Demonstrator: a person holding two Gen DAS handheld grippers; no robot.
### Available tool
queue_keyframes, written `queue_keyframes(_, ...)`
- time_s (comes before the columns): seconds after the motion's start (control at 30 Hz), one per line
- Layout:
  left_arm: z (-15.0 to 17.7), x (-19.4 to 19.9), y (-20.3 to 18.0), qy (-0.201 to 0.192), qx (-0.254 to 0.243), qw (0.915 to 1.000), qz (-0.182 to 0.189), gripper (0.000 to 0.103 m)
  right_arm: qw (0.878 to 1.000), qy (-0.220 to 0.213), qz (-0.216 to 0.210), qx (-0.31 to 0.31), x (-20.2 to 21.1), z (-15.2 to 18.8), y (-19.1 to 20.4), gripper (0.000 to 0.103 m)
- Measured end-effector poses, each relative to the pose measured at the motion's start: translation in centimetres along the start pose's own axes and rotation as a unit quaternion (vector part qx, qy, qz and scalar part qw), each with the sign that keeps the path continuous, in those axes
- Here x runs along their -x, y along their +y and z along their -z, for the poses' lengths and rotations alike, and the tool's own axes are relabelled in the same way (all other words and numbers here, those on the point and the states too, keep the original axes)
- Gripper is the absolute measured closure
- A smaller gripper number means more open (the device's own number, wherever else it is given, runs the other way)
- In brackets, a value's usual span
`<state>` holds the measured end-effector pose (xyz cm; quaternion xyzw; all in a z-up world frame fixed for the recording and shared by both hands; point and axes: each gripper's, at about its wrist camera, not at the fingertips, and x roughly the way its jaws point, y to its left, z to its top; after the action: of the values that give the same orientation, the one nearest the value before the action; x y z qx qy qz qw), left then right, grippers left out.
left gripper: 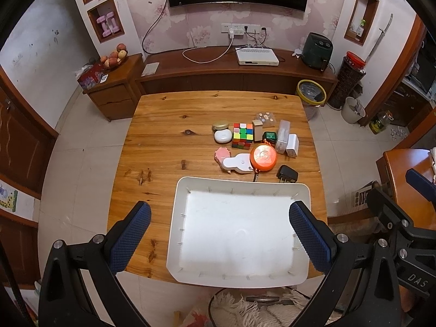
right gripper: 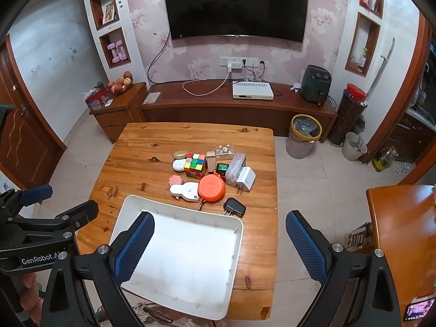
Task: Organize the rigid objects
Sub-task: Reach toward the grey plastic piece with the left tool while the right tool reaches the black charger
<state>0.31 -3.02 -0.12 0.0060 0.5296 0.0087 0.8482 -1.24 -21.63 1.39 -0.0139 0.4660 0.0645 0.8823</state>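
My left claw (left gripper: 220,234) and right claw (right gripper: 220,248) both hang spread wide, gripping nothing. The wooden table (left gripper: 158,125) stretches ahead of them. The white tray (left gripper: 174,234) lies beneath and between my left fingers. Just beyond it cluster the orange disc (left gripper: 263,157), Rubik's cube (left gripper: 242,135), white charger (left gripper: 292,149) and black plug (left gripper: 287,174).

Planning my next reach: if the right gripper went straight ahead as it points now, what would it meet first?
Probably the black charger, just past the far right corner of the empty white tray. The open right gripper points that way, though depth is uncertain; it might land on bare table.
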Motion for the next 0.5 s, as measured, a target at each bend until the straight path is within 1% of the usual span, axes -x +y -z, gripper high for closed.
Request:
queue_keyframes(0.17, -0.8, -0.5, -0.9, 0.001, -0.003, 1.0, -0.002, 0.002, 1.0, 0.002, -0.008, 0.006, -1.1, -0.5, -0.9, 0.005)
queue_keyframes(0.27, -1.6, -1.0, -1.1, -0.001, -0.008, 0.9998, -0.017, 0.002, 1.0, 0.0, -0.011, 0.011, -1.8, -0.8, -1.3, 0.005)
queue_keyframes(0.3, -1.8, -1.2, -0.9, -0.001, -0.009, 0.9997, -0.02, 0.002, 1.0, -0.001, -0.01, 0.012, -2.2, -0.9, -1.5, 0.005)
queue_keyframes(0.33, -2.3, -1.5, -0.7, -0.001, -0.011, 0.9993, -0.036, 0.002, 1.0, 0.0, -0.007, 0.012, -2.6, -1.0, -1.6, 0.005)
queue_keyframes(0.4, -3.1, -2.3, -0.2, -0.003, -0.012, 0.9989, -0.046, 0.002, 1.0, 0.003, -0.003, 0.006, -3.5, -1.3, -2.0, 0.005)
queue_keyframes(0.5, -4.4, -3.7, 0.9, 0.001, -0.016, 0.9987, -0.048, 0.002, 1.0, 0.015, 0.003, -0.013, -5.2, -2.0, -3.0, 0.005)
